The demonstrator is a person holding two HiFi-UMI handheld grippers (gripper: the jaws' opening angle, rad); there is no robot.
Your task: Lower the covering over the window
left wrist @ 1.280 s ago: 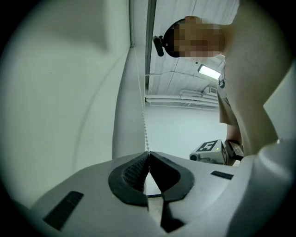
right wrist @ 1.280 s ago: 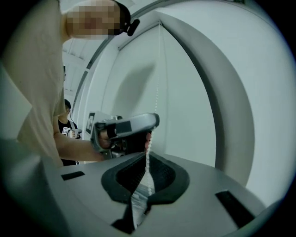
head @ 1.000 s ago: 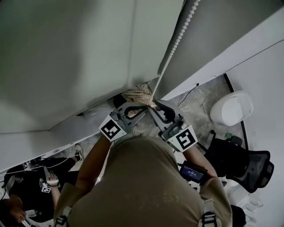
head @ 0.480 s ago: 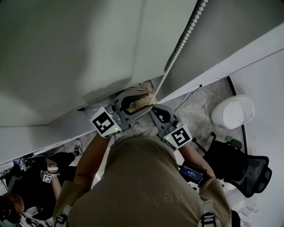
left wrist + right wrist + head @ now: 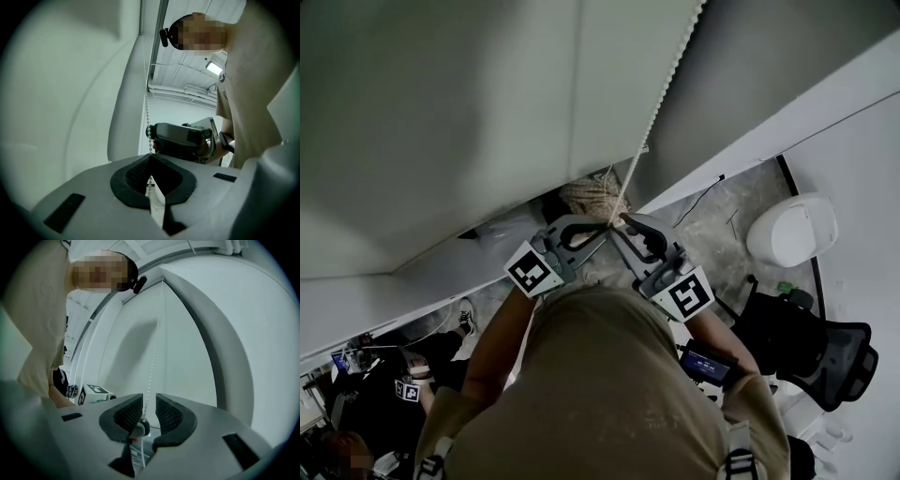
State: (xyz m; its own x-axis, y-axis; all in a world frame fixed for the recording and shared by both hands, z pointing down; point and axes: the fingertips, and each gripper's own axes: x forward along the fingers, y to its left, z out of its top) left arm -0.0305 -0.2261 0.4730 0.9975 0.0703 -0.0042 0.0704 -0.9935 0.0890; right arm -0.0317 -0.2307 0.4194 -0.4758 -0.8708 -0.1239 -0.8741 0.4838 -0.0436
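White beaded chain (image 5: 662, 98) hangs beside the right edge of the pale window covering (image 5: 441, 112), which fills the upper left of the head view. Both grippers meet at the chain's lower end, in front of the person's chest. Left gripper (image 5: 150, 156) has its jaw tips pressed together, pinching the chain between them. Right gripper (image 5: 149, 397) has just been opening: its ridged black pads (image 5: 169, 414) stand partly apart, and the chain runs loose through the gap, nearer the left pad. Each gripper carries a cube (image 5: 532, 274) printed with a black-and-white square pattern. A small lit screen (image 5: 705, 364) on the person's right forearm is too small to read.
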